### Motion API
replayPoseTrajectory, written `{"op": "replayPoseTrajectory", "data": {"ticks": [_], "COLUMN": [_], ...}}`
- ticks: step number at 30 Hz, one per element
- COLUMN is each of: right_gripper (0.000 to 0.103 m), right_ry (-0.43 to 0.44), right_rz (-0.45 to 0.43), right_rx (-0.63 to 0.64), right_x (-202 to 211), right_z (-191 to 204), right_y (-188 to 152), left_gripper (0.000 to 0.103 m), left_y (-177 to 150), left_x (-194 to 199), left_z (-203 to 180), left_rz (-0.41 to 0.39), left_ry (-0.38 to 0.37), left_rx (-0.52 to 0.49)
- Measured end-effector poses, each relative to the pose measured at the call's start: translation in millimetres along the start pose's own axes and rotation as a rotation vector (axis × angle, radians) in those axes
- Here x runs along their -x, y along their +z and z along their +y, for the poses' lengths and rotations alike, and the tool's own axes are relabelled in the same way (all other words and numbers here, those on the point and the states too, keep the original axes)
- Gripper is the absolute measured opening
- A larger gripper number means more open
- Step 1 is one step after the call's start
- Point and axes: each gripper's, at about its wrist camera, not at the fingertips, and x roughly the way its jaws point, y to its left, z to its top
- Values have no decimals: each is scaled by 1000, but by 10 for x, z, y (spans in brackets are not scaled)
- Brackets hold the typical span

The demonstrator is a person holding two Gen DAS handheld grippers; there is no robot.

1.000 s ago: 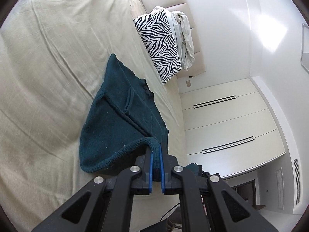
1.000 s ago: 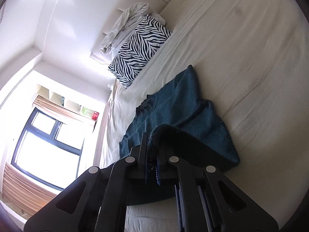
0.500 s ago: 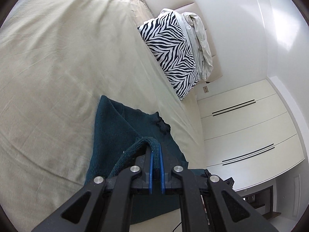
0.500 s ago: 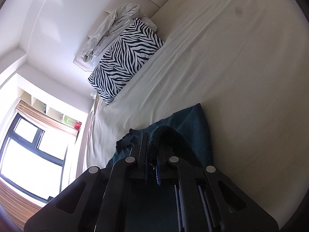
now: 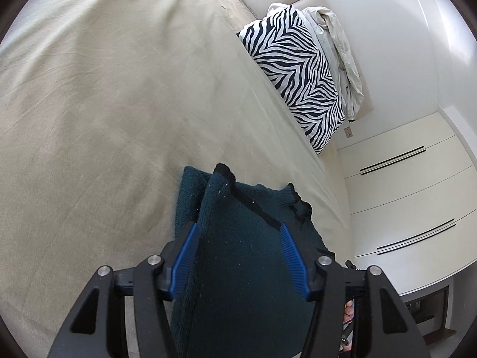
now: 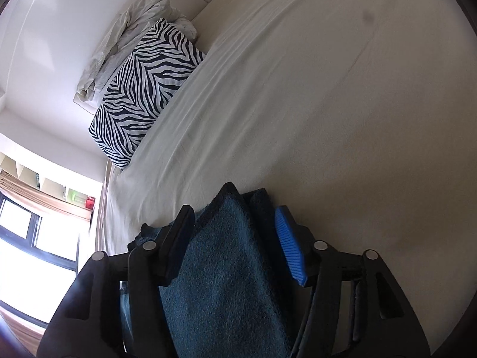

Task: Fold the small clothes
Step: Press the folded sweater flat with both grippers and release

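Item: dark teal knit garment (image 5: 238, 268), folded, on a beige bed sheet (image 5: 104, 119) near the bed's edge.

Long axis runs away from both cameras toward the zebra-print pillow (image 5: 298, 80); folded corner points that way. Left gripper (image 5: 238, 238) and right gripper (image 6: 235, 238): jaws just opened, released, the knit lying between the blue pads (image 5: 184, 256) unpinched. A crumpled white cloth (image 6: 119, 47) lies behind the pillow, white wardrobe doors (image 5: 417, 197) stand beside the bed, and nothing obstructs the garment.

The dark teal knit garment (image 5: 238, 268) lies folded over on the beige bed sheet (image 5: 104, 104), doubled layers between my spread jaws (black-edged corner peaked up), near the bed's edge.
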Motion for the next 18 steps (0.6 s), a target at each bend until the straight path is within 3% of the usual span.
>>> {"op": "replayPoseTrajectory", "data": {"ticks": [3, 9, 12, 14, 18], "right_gripper": [61, 61, 61, 58, 48], "right_ry": [16, -61, -111, -144, -151], "right_rz": [20, 47, 106, 134, 110], "right_rx": [36, 200, 261, 272, 266], "right_x": [200, 543, 581, 553, 726], "right_z": [10, 53, -56, -142, -225], "right_y": [-84, -484, -778, -882, -972], "left_gripper": [59, 59, 59, 50, 48], "left_y": [-208, -656, -786, -824, -860], "left_x": [153, 260, 172, 147, 231], "left_z": [-63, -61, 22, 84, 92], "left_rz": [-4, 11, 44, 45, 37], "left_ry": [46, 117, 154, 182, 187], "left_rx": [-70, -161, -173, -180, -186]}}
